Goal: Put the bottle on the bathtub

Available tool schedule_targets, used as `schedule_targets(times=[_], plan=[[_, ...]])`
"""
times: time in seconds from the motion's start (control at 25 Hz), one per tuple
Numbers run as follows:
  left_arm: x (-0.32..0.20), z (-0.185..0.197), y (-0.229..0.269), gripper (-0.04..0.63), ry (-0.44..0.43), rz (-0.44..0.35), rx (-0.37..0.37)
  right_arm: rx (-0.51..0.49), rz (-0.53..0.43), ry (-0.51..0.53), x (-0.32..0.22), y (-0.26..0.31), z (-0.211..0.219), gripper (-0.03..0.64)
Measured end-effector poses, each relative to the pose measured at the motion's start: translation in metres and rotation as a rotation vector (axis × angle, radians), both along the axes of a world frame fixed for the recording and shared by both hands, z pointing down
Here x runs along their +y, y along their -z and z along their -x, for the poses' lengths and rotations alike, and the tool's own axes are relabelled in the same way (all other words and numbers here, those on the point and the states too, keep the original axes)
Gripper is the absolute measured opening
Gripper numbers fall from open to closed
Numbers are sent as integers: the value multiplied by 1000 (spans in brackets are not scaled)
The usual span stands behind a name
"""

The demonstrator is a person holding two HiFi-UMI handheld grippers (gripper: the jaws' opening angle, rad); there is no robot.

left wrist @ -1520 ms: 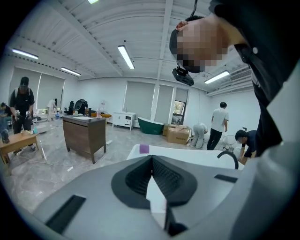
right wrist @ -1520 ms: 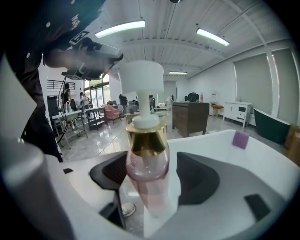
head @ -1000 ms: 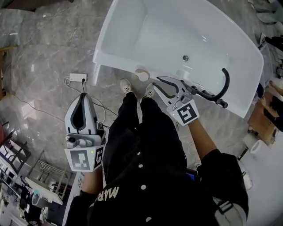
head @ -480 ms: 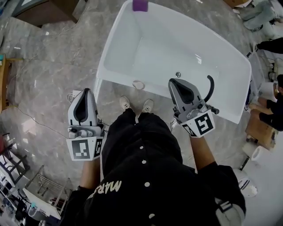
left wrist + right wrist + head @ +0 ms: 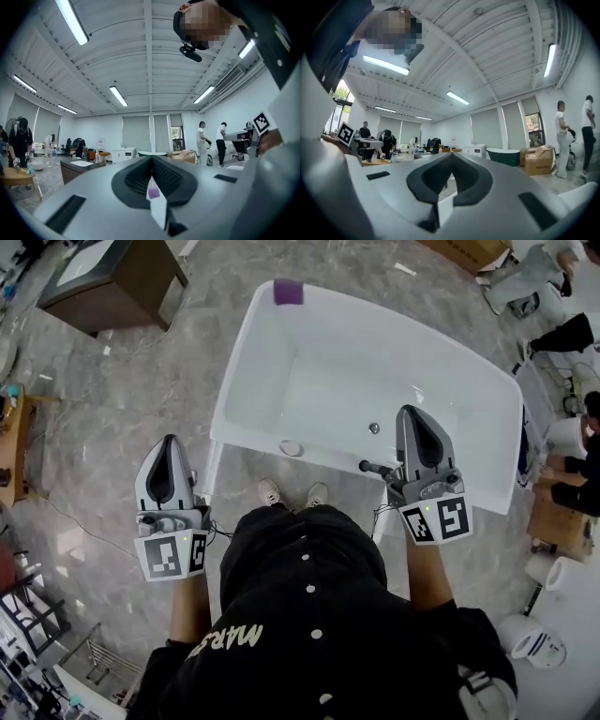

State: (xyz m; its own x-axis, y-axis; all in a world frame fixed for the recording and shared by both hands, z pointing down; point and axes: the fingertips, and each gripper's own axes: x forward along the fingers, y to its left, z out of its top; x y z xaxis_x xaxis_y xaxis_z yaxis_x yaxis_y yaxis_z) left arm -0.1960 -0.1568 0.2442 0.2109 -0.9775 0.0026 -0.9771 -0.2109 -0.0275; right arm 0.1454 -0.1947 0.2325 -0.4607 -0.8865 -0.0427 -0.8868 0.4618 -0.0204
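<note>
The white bathtub lies ahead of my feet in the head view. A small pale bottle, seen from above as a round ring, stands on the tub's near rim, apart from both grippers. My left gripper is over the floor left of the tub, shut and empty. To the bottle's right, my right gripper hangs over the near rim, also shut with nothing in it. Both gripper views look out level across the room; in each the jaws meet at the tips, left gripper, right gripper.
A purple block sits on the tub's far rim. A black tap sticks out beside my right gripper, and the drain shows in the tub floor. A dark cabinet stands far left. People and boxes are at the right.
My right gripper was open near the bottle on the rim; it has drawn back to the right and shut. The bottle stays on the rim. The left gripper stayed shut.
</note>
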Motion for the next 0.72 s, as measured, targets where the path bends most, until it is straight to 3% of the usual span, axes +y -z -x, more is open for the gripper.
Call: schedule_targets(times=[0.4,0.72], plan=[[-6,11,21,11,32,-74,-20,-21,-70,-158,-9,21,-51,5],[-1,23,15,11,78,-81,-25,57,-55,-195,-9,12,-72,5]])
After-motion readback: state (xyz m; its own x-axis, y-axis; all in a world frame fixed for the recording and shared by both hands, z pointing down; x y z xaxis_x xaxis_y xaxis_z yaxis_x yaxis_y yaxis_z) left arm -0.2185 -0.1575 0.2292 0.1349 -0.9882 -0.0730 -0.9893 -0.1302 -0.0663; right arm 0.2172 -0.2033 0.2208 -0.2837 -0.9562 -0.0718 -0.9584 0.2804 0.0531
